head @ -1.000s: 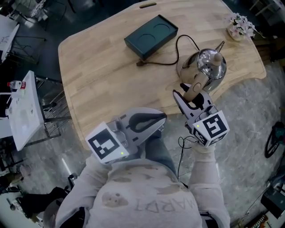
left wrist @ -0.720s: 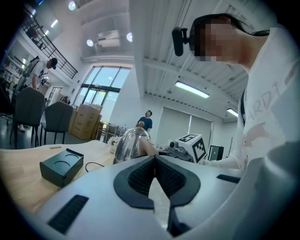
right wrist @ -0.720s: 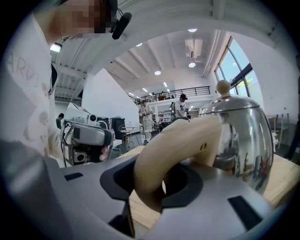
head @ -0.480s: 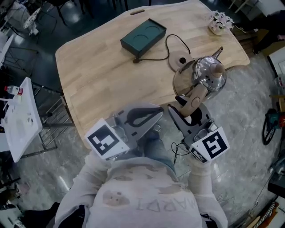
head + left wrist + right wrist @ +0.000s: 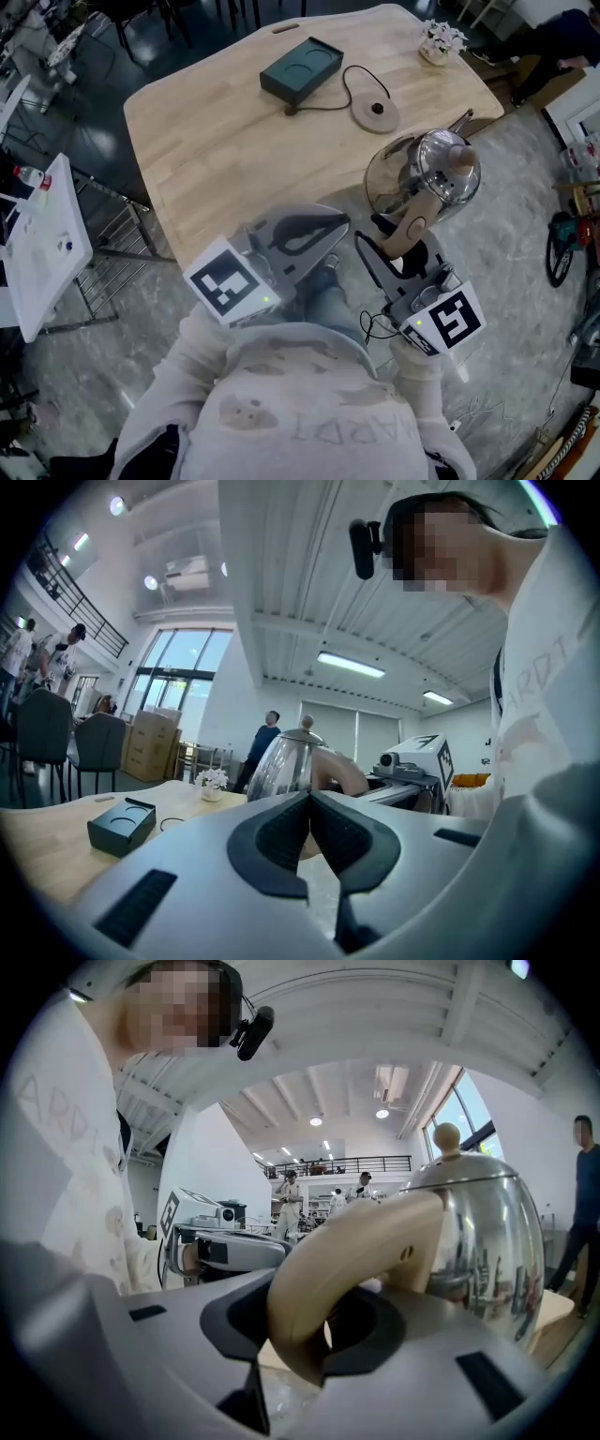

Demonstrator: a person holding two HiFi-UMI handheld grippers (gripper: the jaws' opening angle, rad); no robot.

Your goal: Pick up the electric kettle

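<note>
The shiny steel electric kettle (image 5: 433, 173) hangs in the air off the table's near edge, and its beige curved handle (image 5: 413, 226) sits between the jaws of my right gripper (image 5: 392, 246), which is shut on it. In the right gripper view the handle (image 5: 330, 1262) fills the gap at my right gripper (image 5: 319, 1327), with the kettle body (image 5: 489, 1241) just beyond. The kettle's round base (image 5: 376, 111) lies bare on the wooden table (image 5: 216, 141). My left gripper (image 5: 309, 236) hovers beside it at the table's edge, shut and empty (image 5: 310, 829); the kettle (image 5: 281, 764) shows past it.
A cord joins the base to a dark green box (image 5: 301, 67) at the table's far side. A small flower pot (image 5: 441, 39) stands at the far right corner. A white side table (image 5: 42, 234) and wire rack are at the left. People stand in the background.
The kettle has come up off its round base and travelled toward the person, past the table's near edge, held by my right gripper. My left gripper shifted along with it, still shut.
</note>
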